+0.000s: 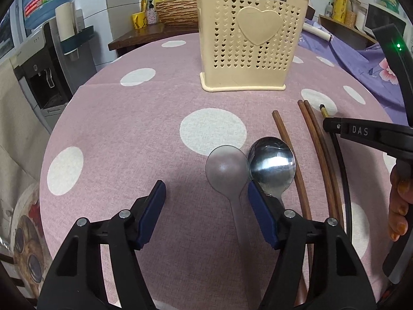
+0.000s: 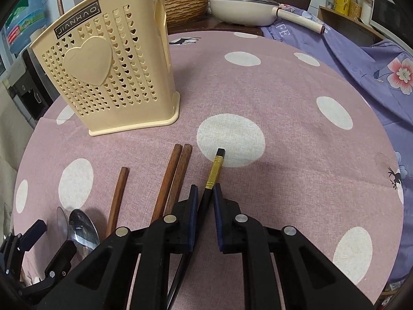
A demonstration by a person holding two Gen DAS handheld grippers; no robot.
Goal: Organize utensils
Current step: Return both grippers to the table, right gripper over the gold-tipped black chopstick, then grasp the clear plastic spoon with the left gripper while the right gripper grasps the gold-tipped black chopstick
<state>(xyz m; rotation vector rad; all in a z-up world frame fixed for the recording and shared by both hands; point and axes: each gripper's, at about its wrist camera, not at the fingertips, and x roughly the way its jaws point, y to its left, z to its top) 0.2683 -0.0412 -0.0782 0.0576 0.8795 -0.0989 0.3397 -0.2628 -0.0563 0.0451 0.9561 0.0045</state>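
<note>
A cream perforated utensil holder (image 1: pixel 247 38) (image 2: pixel 108 72) stands on the pink dotted tablecloth (image 1: pixel 129 129). My left gripper (image 1: pixel 206 188) is open just above the cloth. A translucent grey plastic spoon (image 1: pixel 225 170) lies between its jaws, untouched by the pads. A metal spoon (image 1: pixel 272 165) lies against the right finger. Beyond it lie a single brown chopstick (image 1: pixel 289 155) and a brown pair (image 1: pixel 320 149). My right gripper (image 2: pixel 205 188) is shut on a black chopstick with a gold band (image 2: pixel 215 170), which lies on the cloth.
A person's hand (image 1: pixel 398 206) holds the right gripper. A lidded white pan (image 2: pixel 242 10) and a wicker basket (image 2: pixel 185 5) sit behind the table. A purple floral cloth (image 2: pixel 374 64) lies at the right, a water dispenser (image 1: pixel 38 77) at the left.
</note>
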